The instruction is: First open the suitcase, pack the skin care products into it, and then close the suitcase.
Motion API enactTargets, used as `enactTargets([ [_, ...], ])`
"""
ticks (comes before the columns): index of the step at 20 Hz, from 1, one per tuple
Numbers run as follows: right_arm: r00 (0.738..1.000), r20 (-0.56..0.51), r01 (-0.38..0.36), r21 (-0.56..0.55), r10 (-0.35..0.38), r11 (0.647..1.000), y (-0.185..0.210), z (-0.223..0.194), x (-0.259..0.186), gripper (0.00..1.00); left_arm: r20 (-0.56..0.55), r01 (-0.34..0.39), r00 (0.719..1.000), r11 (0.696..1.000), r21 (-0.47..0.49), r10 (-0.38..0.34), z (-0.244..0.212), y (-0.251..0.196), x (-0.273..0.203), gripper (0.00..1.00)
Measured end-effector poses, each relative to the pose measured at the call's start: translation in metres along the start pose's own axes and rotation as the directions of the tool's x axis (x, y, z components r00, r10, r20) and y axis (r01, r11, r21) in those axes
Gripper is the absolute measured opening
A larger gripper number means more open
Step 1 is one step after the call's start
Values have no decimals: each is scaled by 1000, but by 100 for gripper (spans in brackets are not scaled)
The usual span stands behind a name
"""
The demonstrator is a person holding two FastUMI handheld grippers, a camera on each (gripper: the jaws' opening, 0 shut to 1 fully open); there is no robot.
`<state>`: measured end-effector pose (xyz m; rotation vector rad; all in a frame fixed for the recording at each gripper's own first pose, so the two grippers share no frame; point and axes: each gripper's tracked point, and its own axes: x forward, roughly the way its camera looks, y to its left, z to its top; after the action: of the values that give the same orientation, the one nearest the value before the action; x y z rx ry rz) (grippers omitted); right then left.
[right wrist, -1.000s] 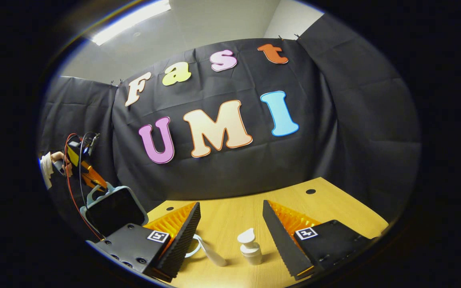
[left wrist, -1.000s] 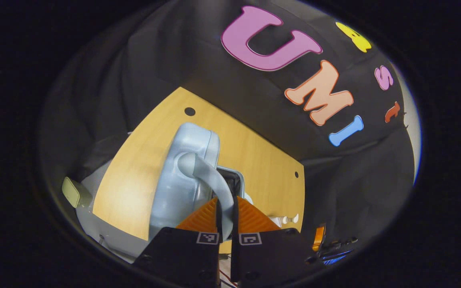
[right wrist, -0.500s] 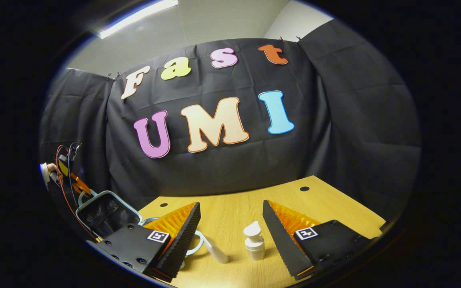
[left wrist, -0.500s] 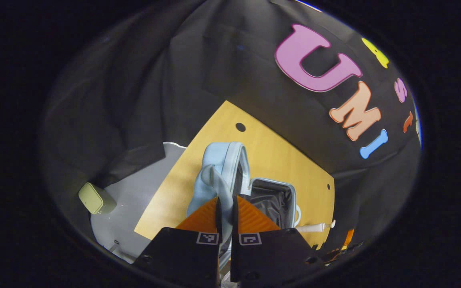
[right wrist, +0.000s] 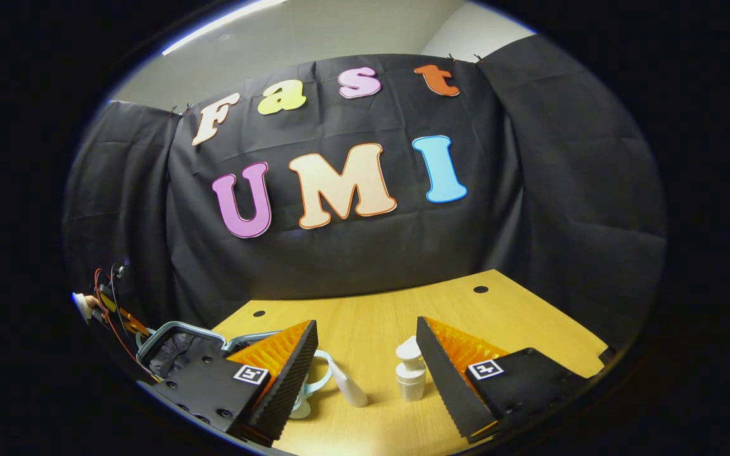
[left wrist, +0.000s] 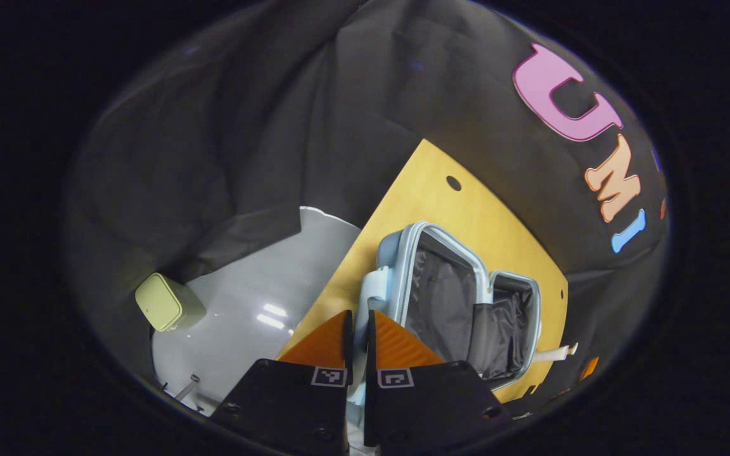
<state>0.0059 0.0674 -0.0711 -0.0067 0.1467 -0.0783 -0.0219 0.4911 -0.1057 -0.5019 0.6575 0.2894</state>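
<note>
The light blue suitcase lies open on the wooden table, its dark lining showing in both halves. My left gripper is shut on the lid's pale blue handle near the table's edge. A white tube lies just beyond the suitcase. In the right gripper view a white pump bottle stands upright and the white tube lies flat. Both sit between the spread fingers of my open right gripper. The suitcase is at far left, with the left gripper behind it.
Beside the table is grey floor, where a yellow-green box stands. Black cloth walls close in the table's far sides. Small round holes mark the table's back corners. A pale loop handle of the suitcase lies near the tube.
The suitcase lid has swung from upright to wide open, carried by my left gripper on its handle. The right gripper has edged closer to the pump bottle.
</note>
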Motion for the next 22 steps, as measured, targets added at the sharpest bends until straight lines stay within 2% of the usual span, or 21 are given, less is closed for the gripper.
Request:
enactTargets([
  [3, 1000, 3, 8, -56, -8, 998, -2, 5, -1, 98, -13, -49, 999, 999, -7, 49, -8, 27, 20, 6],
  [6, 999, -34, 8, -95, -11, 995, -7, -7, 3, 98, -4, -18, 1000, 998, -58, 18, -5, 22, 16, 16],
  [7, 999, -40, 3, -95, -7, 995, -7, -9, 4, 98, 13, -28, 1000, 999, -47, 28, -4, 22, 14, 21],
  [8, 999, -44, 0, -93, -4, 996, -7, -11, 5, 98, 27, -46, 999, 999, -23, 46, -3, 23, 8, 22],
  [9, 999, -51, -7, -91, 2, 996, -7, -13, 5, 98, 43, -56, 998, 998, 18, 55, -2, 21, 3, 29],
  [11, 997, -70, -20, -91, 13, 996, -7, -22, 7, 98, 98, -75, 993, 989, 127, 63, 3, 1, -15, 56],
  [13, 996, -80, -34, -92, 27, 995, -10, -27, 9, 98, 173, -103, 983, 963, 249, 60, 6, -31, -36, 82],
  [14, 996, -83, -42, -90, 35, 995, -12, -29, 9, 98, 209, -107, 977, 948, 301, 44, 5, -53, -46, 95],
  [17, 993, -105, -60, -93, 51, 994, -23, -39, 12, 98, 275, -53, 959, 906, 419, -71, -12, -137, -71, 96],
  [19, 989, -126, -82, -81, 71, 993, -31, -47, 12, 98, 254, 38, 950, 874, 485, -182, -44, -198, -79, 96],
  [21, 982, -159, -116, -75, 103, 990, -37, -59, 15, 95, 206, 141, 933, 828, 543, -294, -87, -258, -74, 96],
  [22, 977, -178, -135, -80, 119, 988, -41, -66, 17, 98, 175, 189, 924, 802, 566, -341, -110, -287, -70, 96],
])
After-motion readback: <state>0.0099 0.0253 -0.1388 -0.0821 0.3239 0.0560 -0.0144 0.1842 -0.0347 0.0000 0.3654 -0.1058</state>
